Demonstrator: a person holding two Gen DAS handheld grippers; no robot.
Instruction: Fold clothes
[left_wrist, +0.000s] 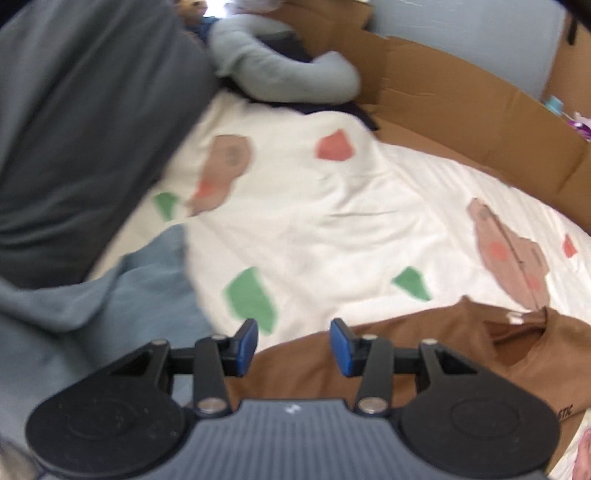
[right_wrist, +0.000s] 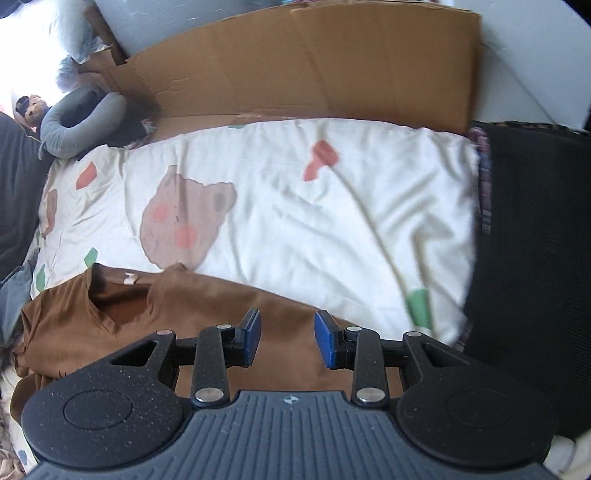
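So the brown t-shirt (right_wrist: 207, 302) is lying on the near edge of the bed, on top of the white bear-print duvet (right_wrist: 295, 206), neck opening facing up, with flattened cardboard (right_wrist: 332, 59) propped along the bed's far edge and a grey neck pillow (right_wrist: 74, 122) tucked in the far left corner. No real containers here, just that cardboard, which holds nothing that I can see. Both claws hang just over the shirt with jaws spread and nothing in them: the left claw (left_wrist: 293, 345) sits over its left part next to some grey-blue fabric (left_wrist: 110, 295), the right claw (right_wrist: 287, 338) over its right part.
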